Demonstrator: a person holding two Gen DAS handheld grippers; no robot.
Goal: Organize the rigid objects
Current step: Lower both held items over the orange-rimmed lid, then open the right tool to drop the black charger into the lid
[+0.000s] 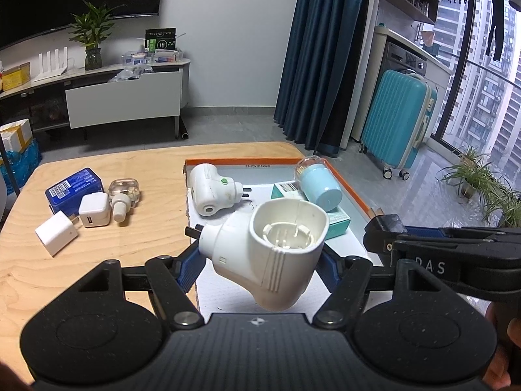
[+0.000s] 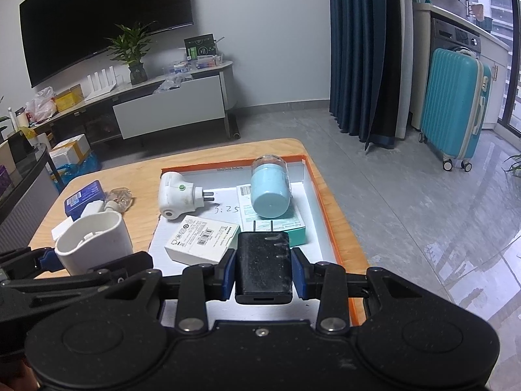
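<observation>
Left wrist view: the left claw (image 1: 260, 264) grips a white plug-in heater (image 1: 270, 254) above the orange-rimmed box (image 1: 353, 192)'s near edge. It looks light, stiff and smooth; its flat sides suit gripping.

Right wrist view: the right claw (image 2: 263, 272) clamps a black charger (image 2: 263, 265) above the box, rigid and flat-sided.

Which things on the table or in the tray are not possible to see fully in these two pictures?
- White flat box: absent from left wrist view, behind the held white plug-in device.
- Teal box: partly under the blue jar, both views.
- White chargers: nearly hidden in right wrist view by that device.
- Box labels: too small.
</observation>
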